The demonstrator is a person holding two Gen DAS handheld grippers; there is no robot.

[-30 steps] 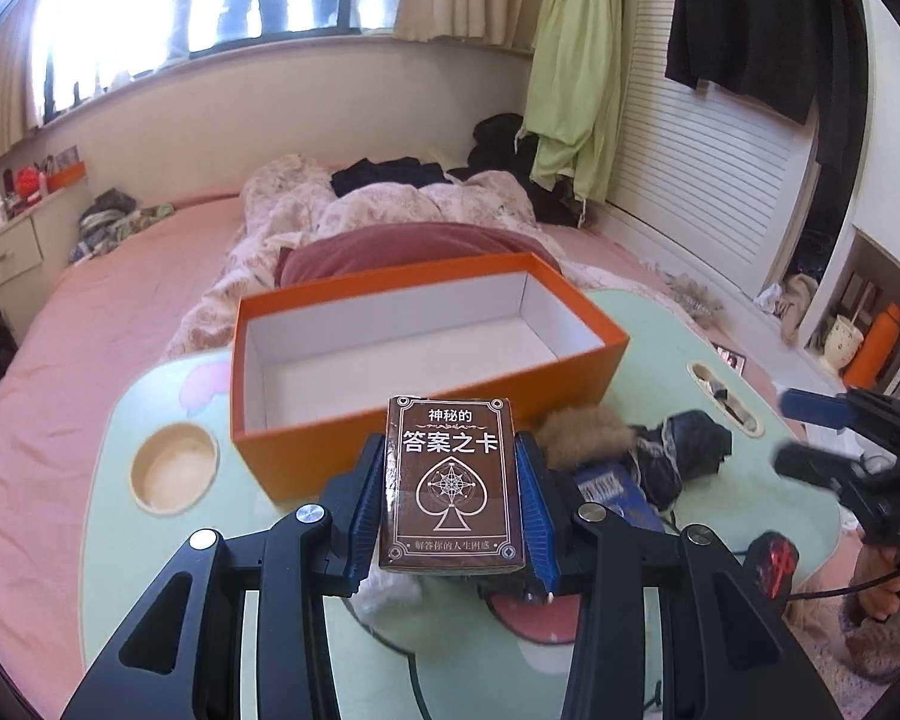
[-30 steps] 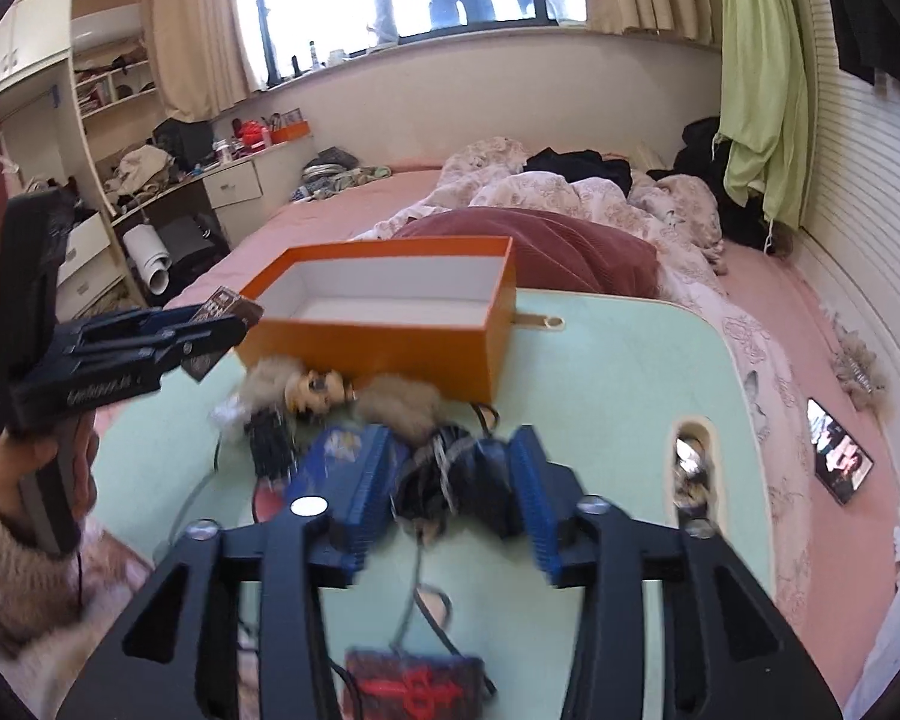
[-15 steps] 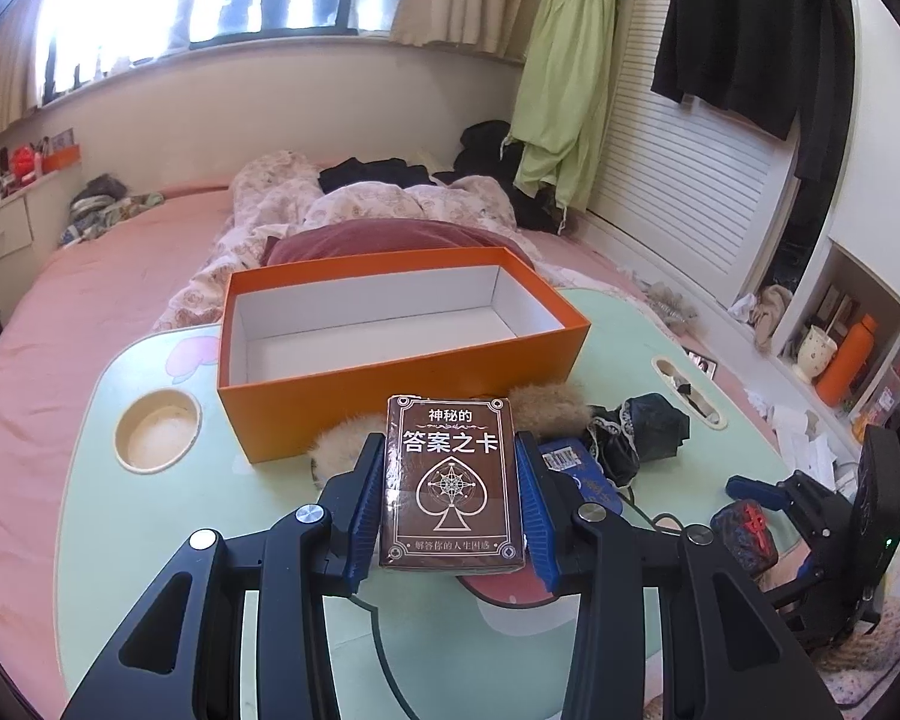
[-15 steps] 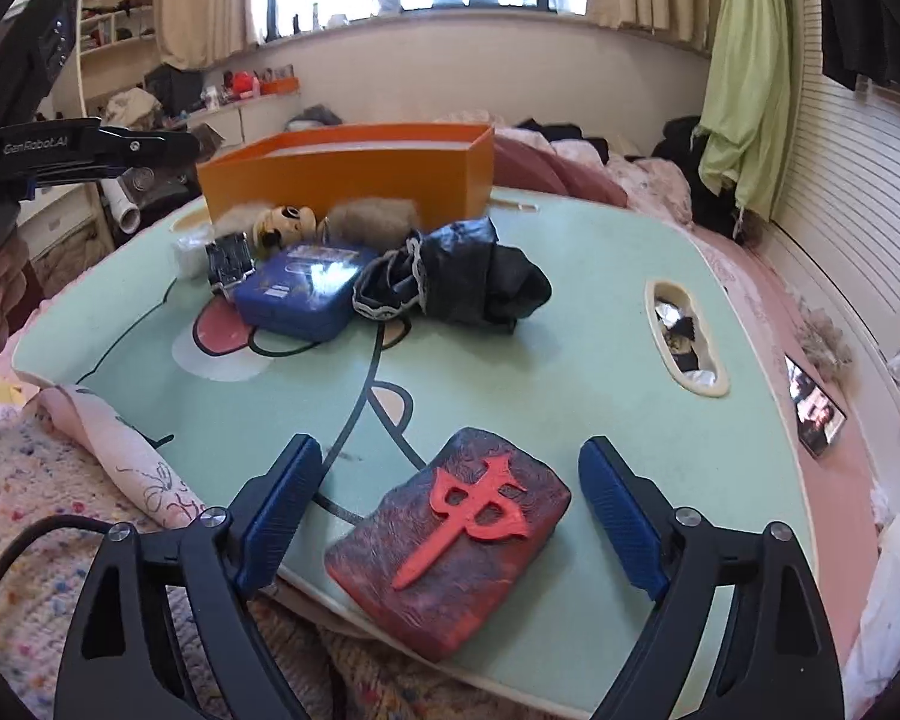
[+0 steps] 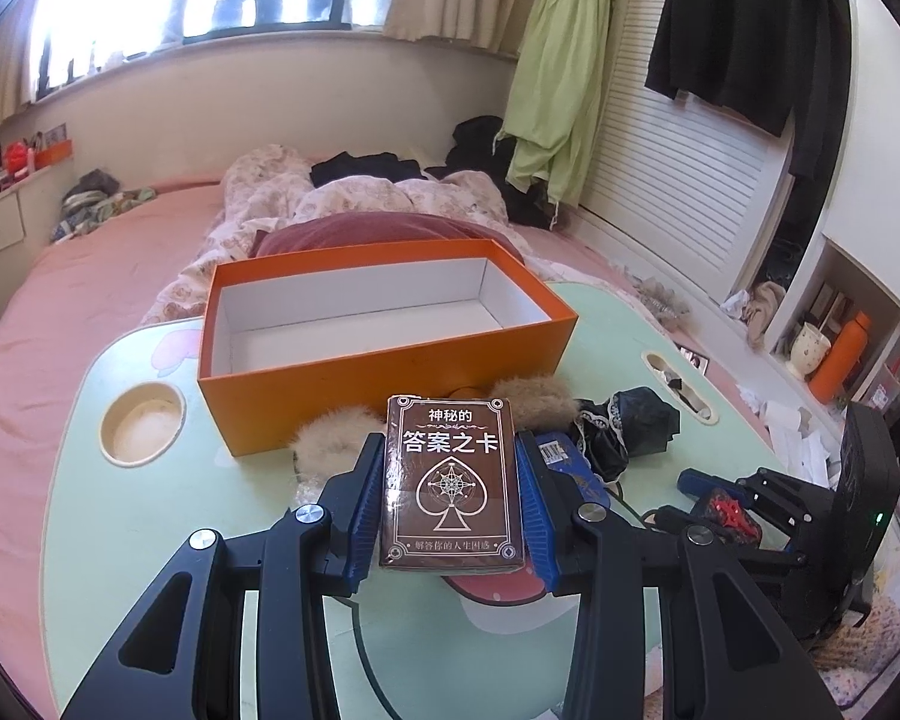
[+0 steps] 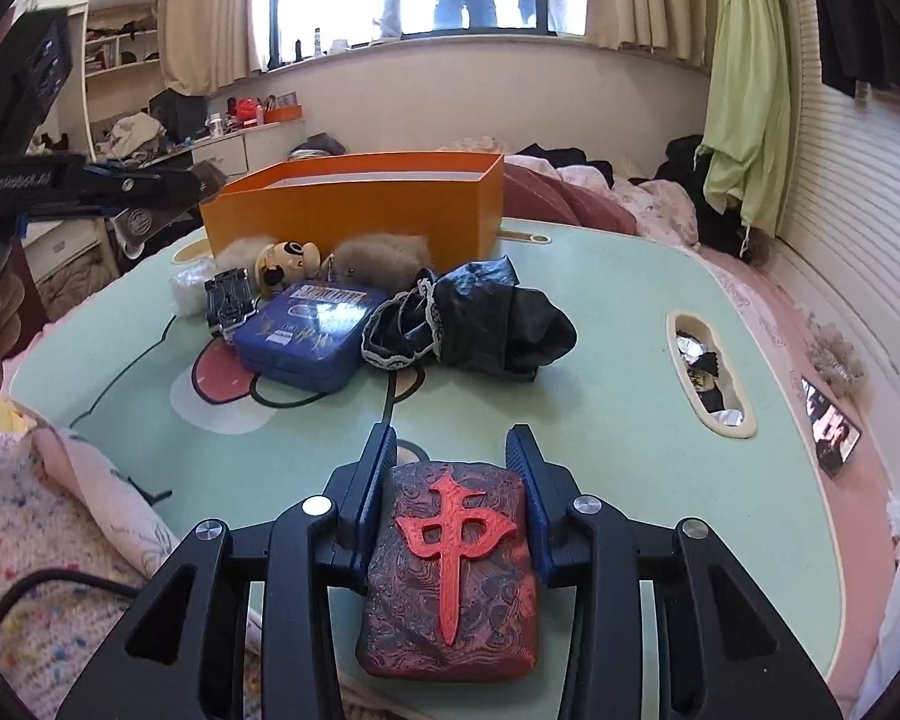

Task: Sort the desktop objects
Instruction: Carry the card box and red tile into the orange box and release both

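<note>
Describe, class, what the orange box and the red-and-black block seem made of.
Orange box: likely matte cardboard, with thin straight walls and a white lining. Red-and-black block: probably moulded resin or plastic, slightly glossy, with swirled relief and a raised red character; the right gripper is closing on it.

Black tongs (image 6: 451,468) with blue pads (image 6: 383,483), silver screws.

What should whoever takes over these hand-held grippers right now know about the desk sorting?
Left hand-held gripper: shut on the brown card deck, held in front of the orange box.
Right hand-held gripper: jaws closing on the red mahjong-tile block at the near edge of the green table.
Done: nothing shows in the box.
Left: drop both, then sort the blue tin, black fabric bundle, fluffy earmuffs, small doll and black clip.
</note>
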